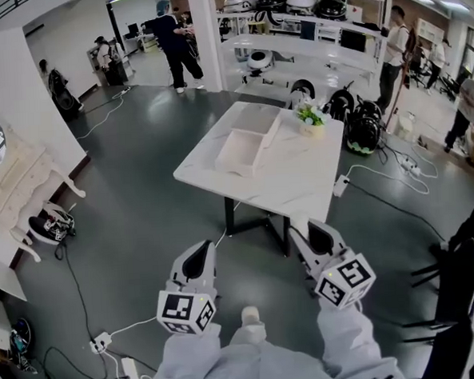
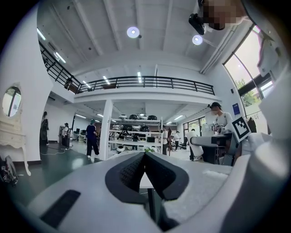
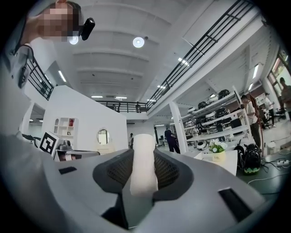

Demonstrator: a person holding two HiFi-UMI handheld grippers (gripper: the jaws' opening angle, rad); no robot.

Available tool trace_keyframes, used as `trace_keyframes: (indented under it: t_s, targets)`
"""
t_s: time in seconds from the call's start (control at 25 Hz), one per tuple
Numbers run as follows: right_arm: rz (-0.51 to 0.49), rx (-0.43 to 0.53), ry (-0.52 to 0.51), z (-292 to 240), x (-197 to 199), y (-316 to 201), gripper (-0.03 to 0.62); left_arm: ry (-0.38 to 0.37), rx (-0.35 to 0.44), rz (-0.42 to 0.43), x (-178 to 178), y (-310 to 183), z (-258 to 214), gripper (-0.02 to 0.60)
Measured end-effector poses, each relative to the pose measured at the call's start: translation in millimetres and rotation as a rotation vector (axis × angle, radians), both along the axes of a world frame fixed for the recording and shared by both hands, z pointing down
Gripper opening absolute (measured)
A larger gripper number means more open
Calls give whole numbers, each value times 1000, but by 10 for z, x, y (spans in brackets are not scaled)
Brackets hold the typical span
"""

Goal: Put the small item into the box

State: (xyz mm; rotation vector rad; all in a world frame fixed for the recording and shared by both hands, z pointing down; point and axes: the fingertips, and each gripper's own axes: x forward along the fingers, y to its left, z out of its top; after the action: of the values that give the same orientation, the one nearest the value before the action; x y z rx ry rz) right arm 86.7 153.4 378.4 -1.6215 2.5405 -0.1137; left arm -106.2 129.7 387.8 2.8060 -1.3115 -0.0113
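Observation:
A white table stands a few steps ahead, and an open white box with its lid raised sits on it. My right gripper is held up close to my body, short of the table, and is shut on a small white roll-shaped item that stands upright between the pads. My left gripper is beside it at the same height, its jaws closed together with nothing between them. The item is hidden in the head view.
A small flower pot sits at the table's far right corner. Cables and a power strip lie on the floor at left. A white dresser stands at left, black chairs at right, shelving and several people behind.

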Motion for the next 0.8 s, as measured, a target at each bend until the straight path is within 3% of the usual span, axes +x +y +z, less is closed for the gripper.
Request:
trace_keyframes:
  t_s: [0.44, 0.8]
  targets:
    - [39, -61, -4, 133, -12, -1163, 117, 15, -50, 37, 11, -1192, 114, -2]
    - [57, -75, -3, 220, -50, -1672, 117, 24, -74, 62, 13, -1683, 243, -2]
